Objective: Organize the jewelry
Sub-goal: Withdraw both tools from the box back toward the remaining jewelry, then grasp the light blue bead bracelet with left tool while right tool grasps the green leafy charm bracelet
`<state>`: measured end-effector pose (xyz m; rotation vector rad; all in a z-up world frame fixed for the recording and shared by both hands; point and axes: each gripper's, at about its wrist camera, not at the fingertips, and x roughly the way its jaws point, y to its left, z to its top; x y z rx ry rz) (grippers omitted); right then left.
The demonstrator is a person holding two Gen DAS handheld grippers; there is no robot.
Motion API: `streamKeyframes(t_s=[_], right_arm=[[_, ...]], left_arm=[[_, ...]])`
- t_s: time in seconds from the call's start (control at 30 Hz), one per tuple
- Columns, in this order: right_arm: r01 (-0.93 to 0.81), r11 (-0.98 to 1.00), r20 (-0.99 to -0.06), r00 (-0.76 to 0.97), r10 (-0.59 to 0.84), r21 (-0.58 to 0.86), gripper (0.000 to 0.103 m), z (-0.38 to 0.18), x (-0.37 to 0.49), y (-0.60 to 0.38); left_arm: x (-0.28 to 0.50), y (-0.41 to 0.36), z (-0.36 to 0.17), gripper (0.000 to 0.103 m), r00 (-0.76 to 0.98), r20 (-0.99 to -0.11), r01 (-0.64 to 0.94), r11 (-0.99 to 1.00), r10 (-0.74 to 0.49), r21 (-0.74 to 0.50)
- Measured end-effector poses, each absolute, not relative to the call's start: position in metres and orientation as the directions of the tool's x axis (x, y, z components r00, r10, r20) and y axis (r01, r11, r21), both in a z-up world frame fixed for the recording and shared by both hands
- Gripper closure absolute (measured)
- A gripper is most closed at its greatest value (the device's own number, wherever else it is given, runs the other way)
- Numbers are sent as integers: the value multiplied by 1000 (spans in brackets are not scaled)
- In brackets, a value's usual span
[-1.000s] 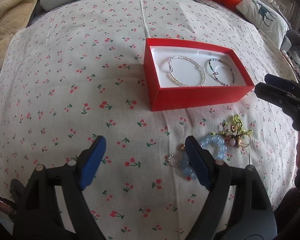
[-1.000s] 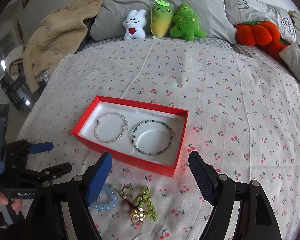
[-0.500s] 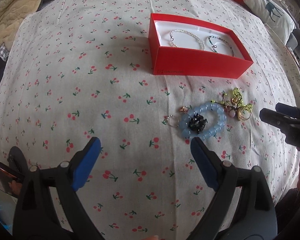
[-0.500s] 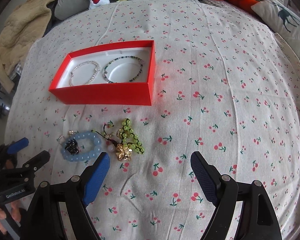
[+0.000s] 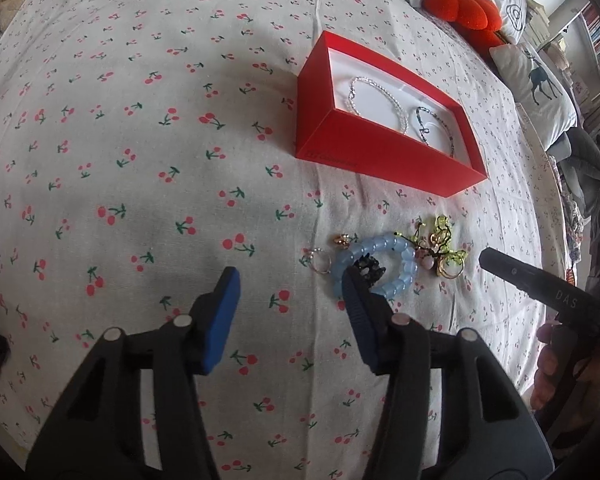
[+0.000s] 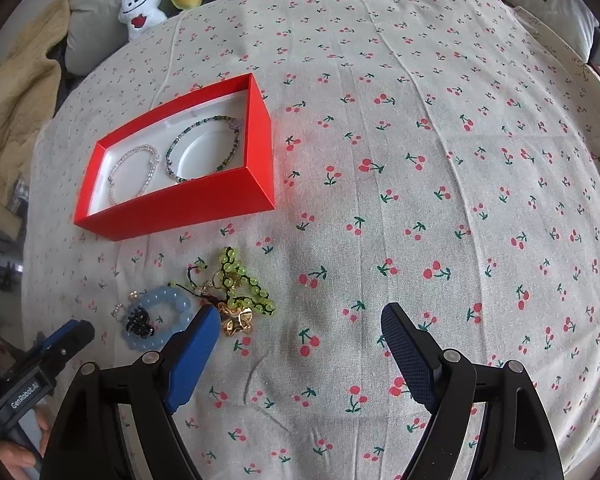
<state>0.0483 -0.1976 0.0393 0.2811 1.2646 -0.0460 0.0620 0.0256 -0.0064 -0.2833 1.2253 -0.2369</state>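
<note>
A pale blue bead bracelet (image 5: 374,266) is seen on the sheet just in front of the red box (image 5: 384,152), tangled beside a green beaded piece (image 6: 242,284). Both the left gripper (image 5: 290,296) and right gripper (image 6: 300,330) are held spread and empty. Neighbouring pieces could be dragged along if the tangle is snagged.

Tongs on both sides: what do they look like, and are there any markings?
Both are black plastic frames with silver pivot pins and blue textured pads. The left tongs show white "GenRobot.AI" lettering on the body in the right wrist view; the right tongs show "DAS" in the left wrist view. Bare fingers grip each handle; no cables or sleeves visible.
</note>
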Motion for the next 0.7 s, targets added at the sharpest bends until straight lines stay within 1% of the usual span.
streamKeyframes(t_s=[0.03,0.07,0.1,0.13,0.2,0.3,0.53,0.6,0.63,0.67,0.7], right_arm=[[188,964,-944,306,123,187,19,39,49,-198],[186,964,-943,307,126,189,19,40,50,-197],[182,965,-943,308,127,190,19,40,51,-196],[179,965,-942,311,128,191,19,40,51,-196],[172,966,-940,317,131,192,19,40,53,-196],[165,968,-938,321,130,191,19,39,55,-197],[165,966,-938,319,137,198,20,35,60,-200],[163,965,-935,322,147,207,23,35,61,-201],[163,964,-934,323,151,212,27,35,61,-201],[163,963,-934,323,155,216,32,34,62,-202],[164,961,-933,323,160,221,35,34,63,-203]], left_arm=[[63,23,-9,63,312,-885,26,935,-345,-355],[65,21,-11,68,301,-883,25,928,-361,-371],[65,18,-13,77,289,-880,23,921,-378,-388],[65,16,-15,81,277,-878,23,916,-391,-401],[66,10,-20,83,253,-876,27,908,-411,-419],[66,4,-24,83,240,-872,22,900,-427,-435],[68,-8,-28,83,270,-894,21,930,-358,-366],[66,-13,-28,83,287,-899,28,940,-332,-339],[65,-15,-28,84,295,-901,35,946,-317,-322],[65,-19,-28,85,304,-905,44,953,-299,-300],[64,-21,-27,90,312,-909,53,960,-277,-275]])
